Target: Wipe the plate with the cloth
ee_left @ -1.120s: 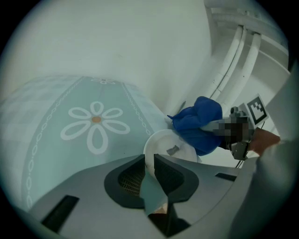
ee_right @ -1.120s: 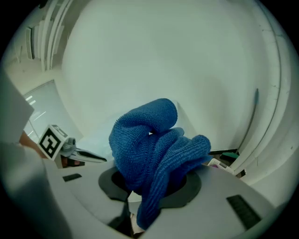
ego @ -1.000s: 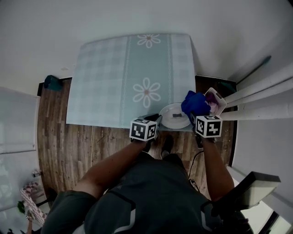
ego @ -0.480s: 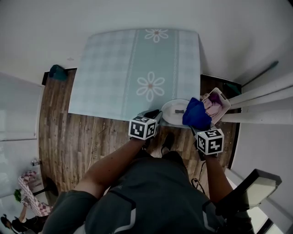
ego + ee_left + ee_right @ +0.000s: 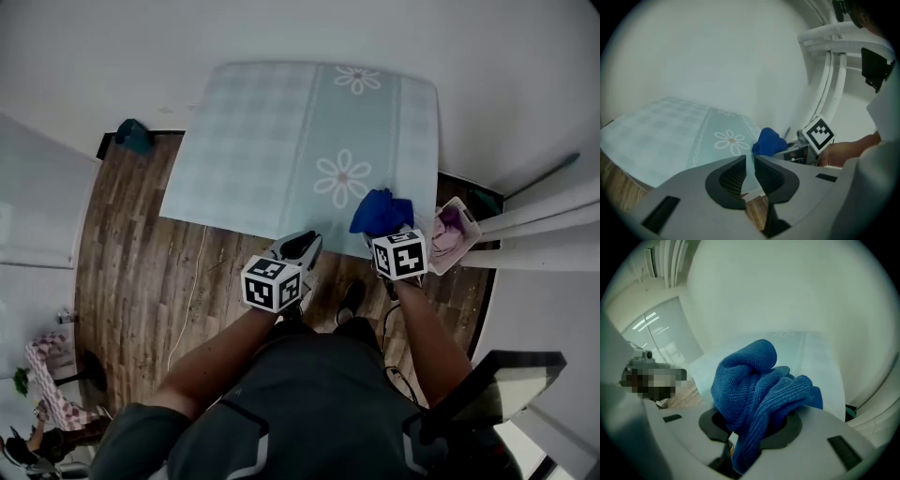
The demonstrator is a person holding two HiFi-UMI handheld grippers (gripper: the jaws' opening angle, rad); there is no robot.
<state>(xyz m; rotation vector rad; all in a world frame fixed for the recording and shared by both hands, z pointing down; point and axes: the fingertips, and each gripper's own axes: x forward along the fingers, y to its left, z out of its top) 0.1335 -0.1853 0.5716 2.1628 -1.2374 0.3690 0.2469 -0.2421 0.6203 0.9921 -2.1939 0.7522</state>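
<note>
Bulging from between its jaws, the blue cloth (image 5: 749, 380) sits clamped in the right claw (image 5: 752, 423).

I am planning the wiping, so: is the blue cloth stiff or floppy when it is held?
Probably floppy: the blue cloth bunches in folds above the right gripper, and a tail hangs below. Its looped weave suggests it is grippy and unlikely to slip.
</note>
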